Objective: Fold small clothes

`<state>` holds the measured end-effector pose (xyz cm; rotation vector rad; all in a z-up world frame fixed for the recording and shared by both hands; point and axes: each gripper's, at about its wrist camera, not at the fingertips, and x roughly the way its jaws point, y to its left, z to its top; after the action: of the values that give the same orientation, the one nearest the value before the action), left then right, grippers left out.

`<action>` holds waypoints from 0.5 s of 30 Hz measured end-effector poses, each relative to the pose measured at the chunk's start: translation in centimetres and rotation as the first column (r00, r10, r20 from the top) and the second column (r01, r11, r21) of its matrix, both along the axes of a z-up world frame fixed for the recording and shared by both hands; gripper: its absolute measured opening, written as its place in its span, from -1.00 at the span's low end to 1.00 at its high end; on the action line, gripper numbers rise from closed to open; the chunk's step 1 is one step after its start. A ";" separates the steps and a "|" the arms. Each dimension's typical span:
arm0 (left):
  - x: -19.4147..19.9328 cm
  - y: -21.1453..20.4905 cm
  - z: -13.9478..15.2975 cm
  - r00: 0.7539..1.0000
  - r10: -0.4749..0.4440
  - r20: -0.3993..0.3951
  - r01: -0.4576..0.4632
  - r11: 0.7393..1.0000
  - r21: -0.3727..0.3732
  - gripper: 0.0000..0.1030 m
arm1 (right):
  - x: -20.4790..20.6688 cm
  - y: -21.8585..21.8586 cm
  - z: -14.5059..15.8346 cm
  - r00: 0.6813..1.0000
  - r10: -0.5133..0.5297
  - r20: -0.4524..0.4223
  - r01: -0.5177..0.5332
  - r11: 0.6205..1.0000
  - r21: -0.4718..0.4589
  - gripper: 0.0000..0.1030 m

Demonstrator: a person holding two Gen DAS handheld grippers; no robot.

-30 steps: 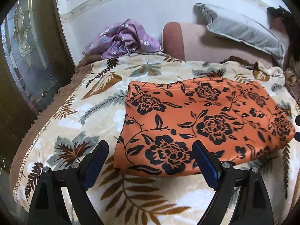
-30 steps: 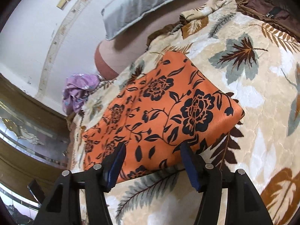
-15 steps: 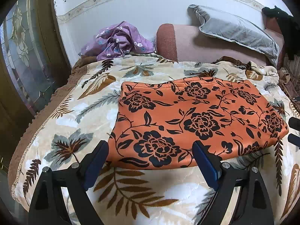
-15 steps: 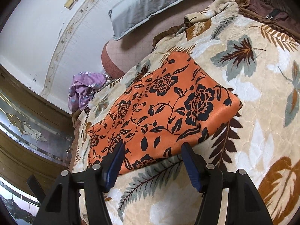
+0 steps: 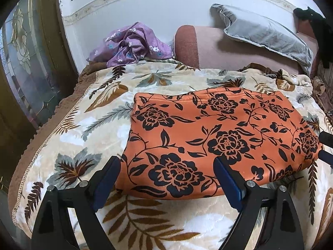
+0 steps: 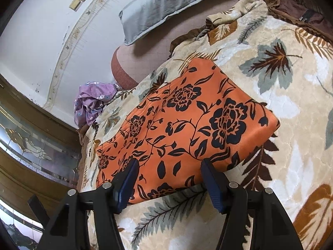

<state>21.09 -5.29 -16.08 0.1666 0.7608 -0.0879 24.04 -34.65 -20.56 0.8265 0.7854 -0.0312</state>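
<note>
Bedding fills both views: a cream plush blanket printed with brown and grey-green leaves (image 5: pixel 100 125) covers the bed, its brown scalloped border running down the left edge. At the head stands a pale wall with a patterned border strip (image 5: pixel 145 2), and against it lean a long pinkish-brown bolster (image 5: pixel 218 48) and a grey satin pillow (image 5: pixel 268 35). A crumpled purple floral garment (image 5: pixel 133 43) lies in the far left corner of the bed, beside a wooden door with leaded glass panels (image 5: pixel 20 58).

The folded orange garment with black roses and vines (image 5: pixel 218 137) lies flat in the middle of the blanket, a rough rectangle. In the left wrist view its long axis runs across the bed from left to right, with a seamed edge towards the bolster and a thick folded edge towards the cameras.

The left gripper (image 5: pixel 166 177) hovers at the near left corner of the cloth, jaws wide apart and empty. The right gripper (image 6: pixel 169 179) hangs over the near edge towards the right end, jaws parted, nothing pinched between them.
</note>
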 end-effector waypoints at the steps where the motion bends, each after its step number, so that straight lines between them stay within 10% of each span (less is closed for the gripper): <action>1: 0.1 0.0 -0.1 1.000 0.000 0.002 0.000 1.000 0.005 0.76 | 0.1 0.1 0.0 1.000 0.000 0.001 0.000 1.000 -0.009 0.27; 8: 1.0 0.5 -1.3 0.997 -0.013 -0.081 0.010 0.999 -0.031 0.76 | 0.7 -0.8 -1.2 1.000 0.018 -0.024 -0.015 0.993 0.113 0.27; 15: 1.9 2.6 -4.7 0.912 -0.136 -0.388 -0.013 0.934 -0.358 0.76 | 0.6 -1.3 -4.6 0.992 0.073 -0.103 -0.029 0.925 0.380 0.28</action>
<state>22.99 -2.69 -20.82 -0.1796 1.1437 -0.3277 24.63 -35.98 -25.20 1.1778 0.9377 0.1246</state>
